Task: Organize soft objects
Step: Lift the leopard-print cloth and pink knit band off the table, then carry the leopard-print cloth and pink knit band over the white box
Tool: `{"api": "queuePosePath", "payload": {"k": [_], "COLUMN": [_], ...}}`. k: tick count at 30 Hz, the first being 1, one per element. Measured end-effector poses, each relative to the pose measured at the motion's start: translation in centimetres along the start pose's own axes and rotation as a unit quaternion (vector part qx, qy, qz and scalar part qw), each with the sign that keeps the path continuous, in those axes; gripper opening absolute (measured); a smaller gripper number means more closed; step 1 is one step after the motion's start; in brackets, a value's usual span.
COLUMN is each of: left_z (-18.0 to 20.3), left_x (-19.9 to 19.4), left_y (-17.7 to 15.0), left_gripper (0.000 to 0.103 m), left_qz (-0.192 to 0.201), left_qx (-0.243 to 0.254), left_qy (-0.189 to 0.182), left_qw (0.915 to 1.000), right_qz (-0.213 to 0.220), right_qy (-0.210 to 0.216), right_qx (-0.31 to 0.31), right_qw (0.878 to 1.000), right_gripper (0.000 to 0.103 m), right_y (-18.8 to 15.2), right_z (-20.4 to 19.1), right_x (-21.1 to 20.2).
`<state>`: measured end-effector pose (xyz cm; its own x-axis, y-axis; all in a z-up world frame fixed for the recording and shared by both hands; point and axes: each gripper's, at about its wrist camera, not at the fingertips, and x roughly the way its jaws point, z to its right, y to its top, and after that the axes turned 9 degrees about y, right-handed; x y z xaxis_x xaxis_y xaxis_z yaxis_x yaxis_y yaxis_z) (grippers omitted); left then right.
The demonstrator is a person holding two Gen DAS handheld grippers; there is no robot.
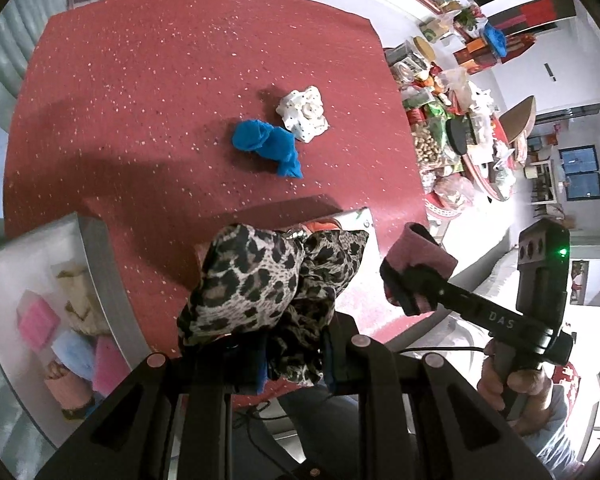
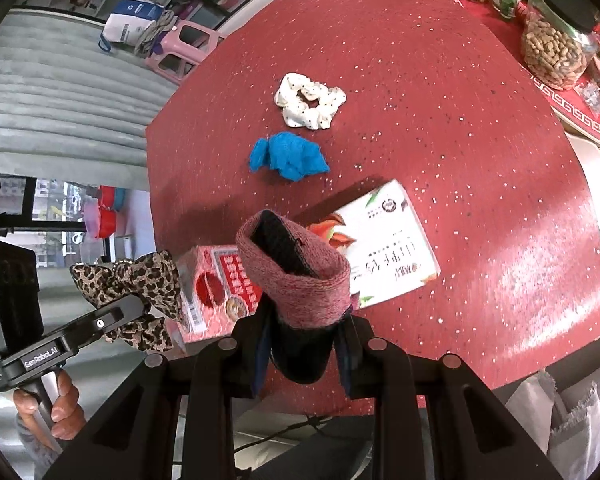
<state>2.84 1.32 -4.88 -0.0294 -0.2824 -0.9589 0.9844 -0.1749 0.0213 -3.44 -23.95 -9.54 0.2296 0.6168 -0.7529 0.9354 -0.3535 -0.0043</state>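
Both tools are loaded: the left tool [image 1: 296, 364] is clamped on a leopard-print bow [image 1: 268, 284], and the right tool [image 2: 304, 356] is clamped on a pink knitted band [image 2: 296, 276] with a dark lining, each piece carried above the red bench [image 1: 140, 100]. From here the likeliest trouble, as I judge it, is slippage. The bow hangs in loose folds well beyond the left pads, so a quick swing could let the fabric slide out, or a trailing fold could catch on the wall of the white bin [image 1: 96, 264] at the bench's near left corner, where pink and blue sponges [image 1: 38, 324] already lie. The band stands up stiffly from the right jaws and is gripped only at its lower edge, so it could tip or pop free if the tool tilts. With both tools close together near the front edge, the two could also knock into each other on the way to the bin. Two soft pieces remain on the bench, well ahead of both tools: a blue cloth [image 2: 288, 156] and, just beyond it, a white dotted scrunchie [image 2: 310, 100]. Between them and the tools lie a white printed box [image 2: 384, 248] and a red box [image 2: 216, 284].
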Motion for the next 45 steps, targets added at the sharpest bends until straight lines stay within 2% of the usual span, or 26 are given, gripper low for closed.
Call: {"api": "queuePosePath", "payload": {"k": [12, 19, 23, 32, 39, 45], "left_z": [-1.6, -3.6, -4.7, -8.0, -10.2, -11.7], "left_x": [-0.2, -1.2, -1.6, -2.5, -3.1, -4.0], "left_y": [-3.5, -5.3, -6.1, -8.7, -10.0, -11.4], "left_gripper": [0.022, 0.022, 0.022, 0.022, 0.022, 0.022], "left_qz": [0.015, 0.034, 0.043, 0.06, 0.073, 0.092], "left_qx": [-0.001, -0.012, -0.02, -0.046, -0.069, -0.084], "left_qy": [-0.009, -0.009, -0.002, 0.013, 0.025, 0.052], "left_qw": [0.9999, 0.9993, 0.9989, 0.997, 0.9946, 0.9908], "right_qz": [-0.008, -0.015, -0.022, -0.037, -0.052, -0.071], "right_qy": [-0.029, -0.044, -0.067, -0.124, -0.146, -0.154], "right_qx": [-0.022, -0.06, -0.102, -0.2, -0.264, -0.319], "right_qw": [0.999, 0.997, 0.992, 0.971, 0.952, 0.932], "right_gripper": [0.029, 0.029, 0.029, 0.029, 0.029, 0.029], "right_y": [-3.0, -4.2, -4.9, -6.8, -7.8, -8.7], "right_z": [-2.6, -5.7, -8.1, -12.7, -16.0, -18.7], "right_x": [0.1, 0.7, 1.4, 3.5, 4.9, 6.8]}}
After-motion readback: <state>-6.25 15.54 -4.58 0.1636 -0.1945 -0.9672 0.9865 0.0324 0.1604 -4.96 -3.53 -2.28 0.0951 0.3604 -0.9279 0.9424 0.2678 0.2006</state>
